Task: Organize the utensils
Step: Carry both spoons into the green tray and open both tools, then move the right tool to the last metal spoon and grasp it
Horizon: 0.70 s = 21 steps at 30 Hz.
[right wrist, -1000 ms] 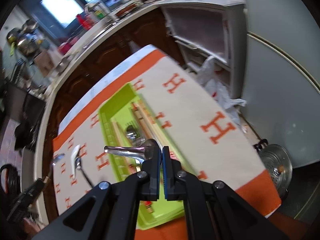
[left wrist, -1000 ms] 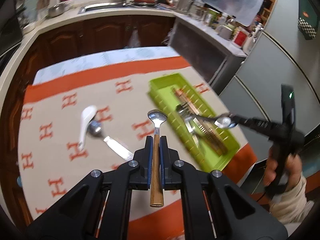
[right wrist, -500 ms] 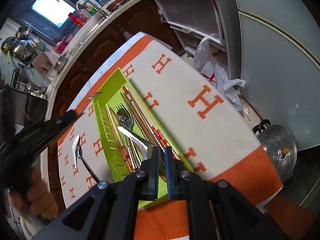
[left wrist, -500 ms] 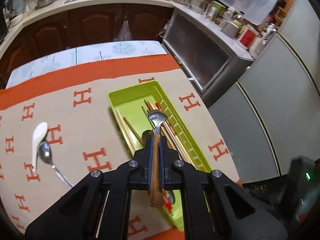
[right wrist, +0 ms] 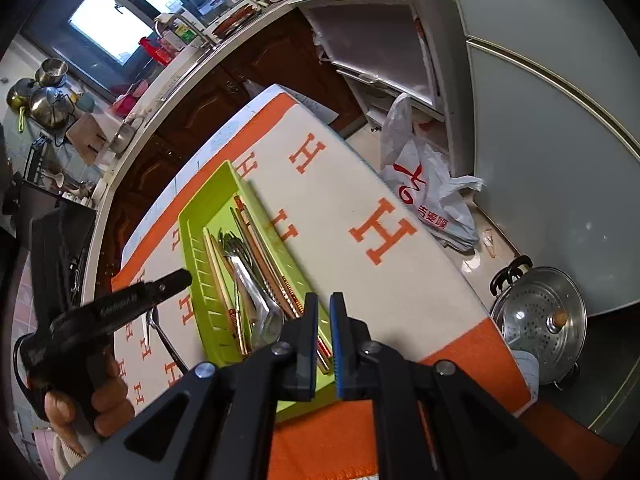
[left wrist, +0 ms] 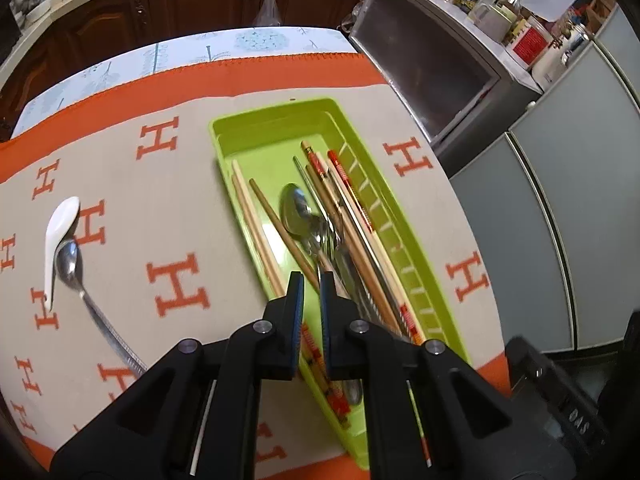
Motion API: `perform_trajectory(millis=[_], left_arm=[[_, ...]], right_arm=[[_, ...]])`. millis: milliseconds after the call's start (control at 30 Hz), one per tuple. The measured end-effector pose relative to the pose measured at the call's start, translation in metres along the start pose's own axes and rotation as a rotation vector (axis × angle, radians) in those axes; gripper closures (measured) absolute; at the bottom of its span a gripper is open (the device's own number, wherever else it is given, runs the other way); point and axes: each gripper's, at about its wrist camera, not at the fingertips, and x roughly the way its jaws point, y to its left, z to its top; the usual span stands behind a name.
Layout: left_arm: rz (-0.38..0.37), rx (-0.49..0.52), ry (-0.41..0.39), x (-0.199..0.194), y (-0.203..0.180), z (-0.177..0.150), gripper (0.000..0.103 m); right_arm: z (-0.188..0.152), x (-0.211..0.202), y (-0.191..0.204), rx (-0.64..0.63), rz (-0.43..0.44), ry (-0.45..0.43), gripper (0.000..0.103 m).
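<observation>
The left gripper (left wrist: 311, 280) hangs above the near half of the green tray (left wrist: 260, 118), pointing down and forward along the tray, and its two blue-padded fingers stand a narrow gap apart with nothing between them. In the right wrist view the same gripper comes in from the left side, and a hand (right wrist: 86, 398) is wrapped around its black handle, low beside the desk (right wrist: 400, 288). The right gripper (right wrist: 324, 302) is over the near right corner of the tray, tilted down toward it, with its fingers also slightly apart and empty. The tray lies lengthwise on an orange and beige cloth (left wrist: 180, 208) with an H pattern, which covers the desk. Inside the tray are several chopsticks (left wrist: 352, 216) (some plain wood, some with red decorated ends), a metal spoon (left wrist: 296, 210) with its bowl toward the far end, and a fork (right wrist: 236, 245) beside it; how many more metal pieces lie under them I cannot tell. On the cloth, well apart from the tray on the left, a white ceramic spoon (left wrist: 58, 236) lies touching a second metal spoon (left wrist: 76, 276). On the floor to the right stand a steel pot (right wrist: 538, 320) and a plastic bag (right wrist: 424, 196).
</observation>
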Motion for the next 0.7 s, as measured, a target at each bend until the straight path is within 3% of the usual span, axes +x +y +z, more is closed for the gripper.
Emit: perform_trajectory(millis=[300, 700], left_arm=[[0.041, 0.028, -0.036, -0.047, 0.022, -0.039, 0.096], [0.137, -0.072, -0.077, -0.095, 0.092, -0.088, 0.096]], right_arm=[[-0.004, 0.004, 0.018, -0.069, 0.011, 0.013, 0.096], [-0.025, 0.013, 0.066, -0.203, 0.033, 0.057, 0.096]])
